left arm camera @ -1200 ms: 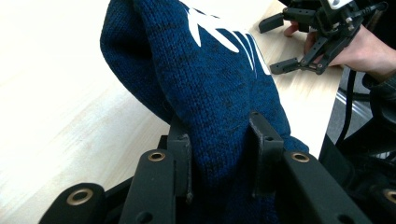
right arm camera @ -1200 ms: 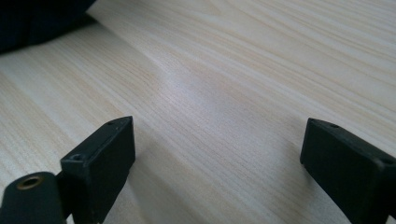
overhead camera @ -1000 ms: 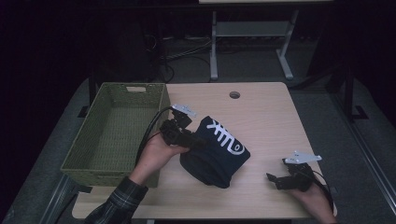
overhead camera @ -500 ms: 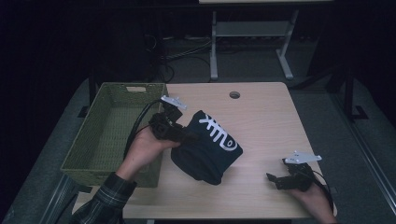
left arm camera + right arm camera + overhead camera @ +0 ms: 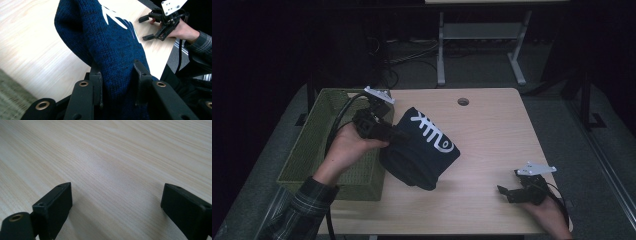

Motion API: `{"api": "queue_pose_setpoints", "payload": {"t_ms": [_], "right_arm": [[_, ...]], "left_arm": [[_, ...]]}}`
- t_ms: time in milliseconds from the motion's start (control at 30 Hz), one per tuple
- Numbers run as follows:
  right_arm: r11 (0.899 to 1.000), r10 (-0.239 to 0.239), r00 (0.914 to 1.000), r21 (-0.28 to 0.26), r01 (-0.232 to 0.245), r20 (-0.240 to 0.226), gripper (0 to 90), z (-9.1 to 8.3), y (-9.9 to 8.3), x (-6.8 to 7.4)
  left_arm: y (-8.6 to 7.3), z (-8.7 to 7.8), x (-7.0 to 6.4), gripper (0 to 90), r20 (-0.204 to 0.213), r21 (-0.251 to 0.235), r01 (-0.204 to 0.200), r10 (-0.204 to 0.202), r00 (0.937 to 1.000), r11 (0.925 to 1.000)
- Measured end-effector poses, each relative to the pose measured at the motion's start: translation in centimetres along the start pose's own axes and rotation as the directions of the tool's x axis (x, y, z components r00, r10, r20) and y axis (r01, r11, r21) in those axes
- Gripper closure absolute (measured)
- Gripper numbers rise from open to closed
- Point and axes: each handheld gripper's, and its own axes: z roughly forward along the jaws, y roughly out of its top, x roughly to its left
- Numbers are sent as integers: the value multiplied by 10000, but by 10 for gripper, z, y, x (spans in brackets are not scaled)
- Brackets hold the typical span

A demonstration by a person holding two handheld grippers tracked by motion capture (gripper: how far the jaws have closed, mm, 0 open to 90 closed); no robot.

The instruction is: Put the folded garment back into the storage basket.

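Observation:
A dark blue knit garment with a white pattern hangs bunched above the table's left half, just right of the green woven basket. My left gripper is shut on its upper left edge. In the left gripper view the knit is pinched between the two black jaws. My right gripper rests open at the table's front right. It holds nothing, and bare wood lies between its jaws. The left gripper view also shows the right gripper far off.
The light wooden table has a round cable hole near its far edge. The basket's rim reaches the table's left side. A desk frame and cables stand on the dark floor behind.
My left gripper has carried the garment to the left and up, toward the basket. The right gripper has stayed still.

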Motion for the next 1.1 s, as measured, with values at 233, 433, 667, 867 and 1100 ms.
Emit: {"api": "queue_pose_setpoints", "payload": {"t_ms": [233,433,667,867,1100], "right_arm": [[10000,8,10000,-7,-8,11,97,0,0,0],[10000,77,10000,1,-77,35,97,0,0,0],[10000,81,10000,-5,-81,43,97,0,0,0],[10000,80,10000,-2,-80,43,97,0,0,0],[10000,51,10000,-14,-51,53,97,0,0,0]], "left_arm": [[-2,-28,7,670,-209,-85,248,-249,9995,9997],[-5,-51,16,671,-375,-292,515,-526,9979,9982],[-12,-74,26,671,-747,-434,814,-845,9936,9957],[-21,-93,34,670,-1059,-598,1089,-1147,9877,9923],[-32,-116,43,670,-1330,-1010,1416,-1545,9790,9847]]}}
